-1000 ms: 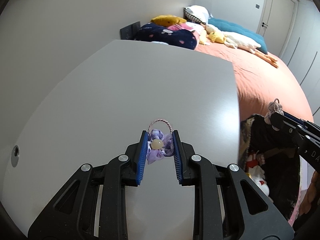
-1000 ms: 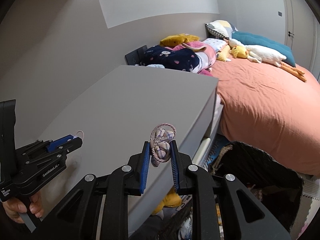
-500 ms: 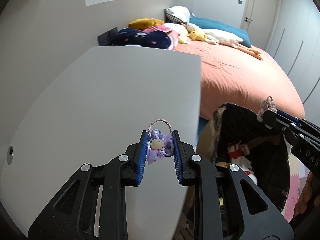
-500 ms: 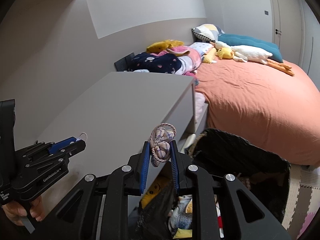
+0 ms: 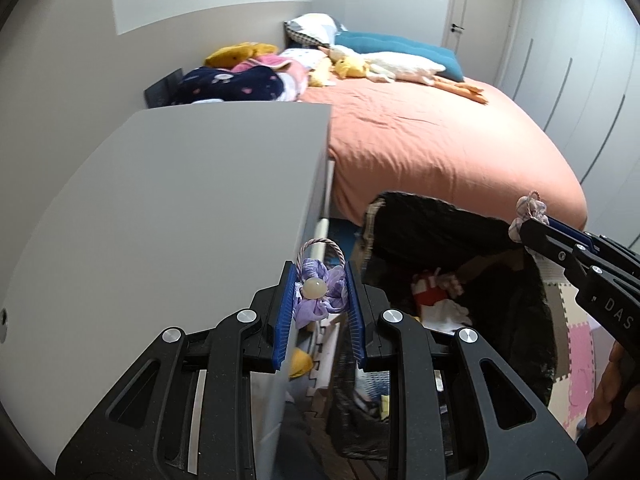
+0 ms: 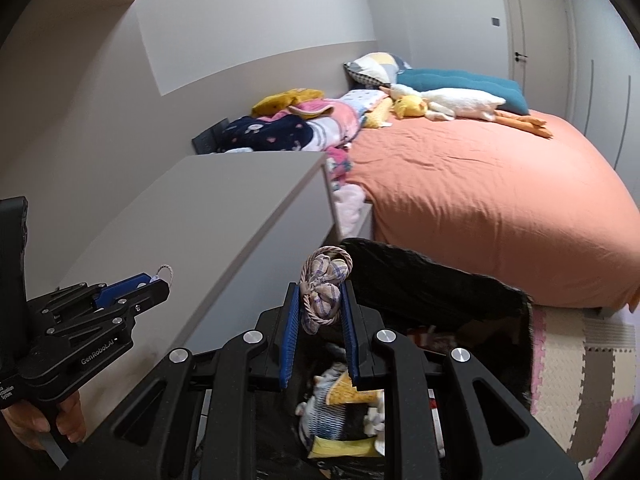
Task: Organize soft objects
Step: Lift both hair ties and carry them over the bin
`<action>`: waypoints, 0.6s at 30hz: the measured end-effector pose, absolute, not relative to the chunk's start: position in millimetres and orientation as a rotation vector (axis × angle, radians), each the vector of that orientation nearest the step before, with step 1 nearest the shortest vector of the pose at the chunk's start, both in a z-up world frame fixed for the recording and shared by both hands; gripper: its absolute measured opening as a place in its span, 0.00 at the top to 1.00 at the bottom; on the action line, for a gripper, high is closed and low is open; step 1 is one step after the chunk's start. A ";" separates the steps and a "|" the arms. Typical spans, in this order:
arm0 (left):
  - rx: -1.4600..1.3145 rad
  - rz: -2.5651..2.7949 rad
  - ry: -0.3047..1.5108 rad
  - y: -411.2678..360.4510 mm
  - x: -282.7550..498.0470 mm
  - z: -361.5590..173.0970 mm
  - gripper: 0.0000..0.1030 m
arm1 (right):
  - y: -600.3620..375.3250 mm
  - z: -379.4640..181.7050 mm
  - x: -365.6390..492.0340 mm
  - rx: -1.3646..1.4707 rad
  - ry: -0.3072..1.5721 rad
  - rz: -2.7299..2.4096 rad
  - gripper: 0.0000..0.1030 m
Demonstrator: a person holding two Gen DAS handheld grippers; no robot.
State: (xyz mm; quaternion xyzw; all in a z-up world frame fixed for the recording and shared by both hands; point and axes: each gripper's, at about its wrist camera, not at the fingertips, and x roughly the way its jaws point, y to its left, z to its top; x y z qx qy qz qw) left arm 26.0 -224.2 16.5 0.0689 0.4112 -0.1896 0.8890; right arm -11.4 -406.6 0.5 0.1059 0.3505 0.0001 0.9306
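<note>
My left gripper [image 5: 319, 280] is shut on a purple fabric flower hair tie [image 5: 318, 294] with a pale bead, hanging past the right edge of the grey cabinet top [image 5: 192, 208]. My right gripper [image 6: 320, 292] is shut on a plaid fabric flower hair tie [image 6: 323, 290] with a twisted cord loop. It hangs over the open black bag [image 6: 432, 292], whose inside shows soft toys and cloth. The left wrist view shows the plaid hair tie [image 5: 528, 210] at the right gripper's tip above the black bag [image 5: 440, 236]. The left gripper [image 6: 136, 286] shows at the left of the right wrist view.
A bed with an orange sheet [image 6: 480, 184] lies beyond the bag, with a plush duck [image 6: 448, 106], pillows and folded blankets [image 6: 280, 128] at its head. Pink and beige foam floor mats [image 6: 580, 372] lie at the right. A closed door [image 5: 484, 12] stands at the back.
Both grippers have swung right, off the cabinet top toward the black bag. The bag now lies under the right gripper. Both hair ties remain held.
</note>
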 end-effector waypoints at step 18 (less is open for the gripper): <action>0.197 -0.516 0.855 -281.1 8.7 12.7 0.76 | -470.2 0.1 -46.3 0.263 0.693 -0.138 0.79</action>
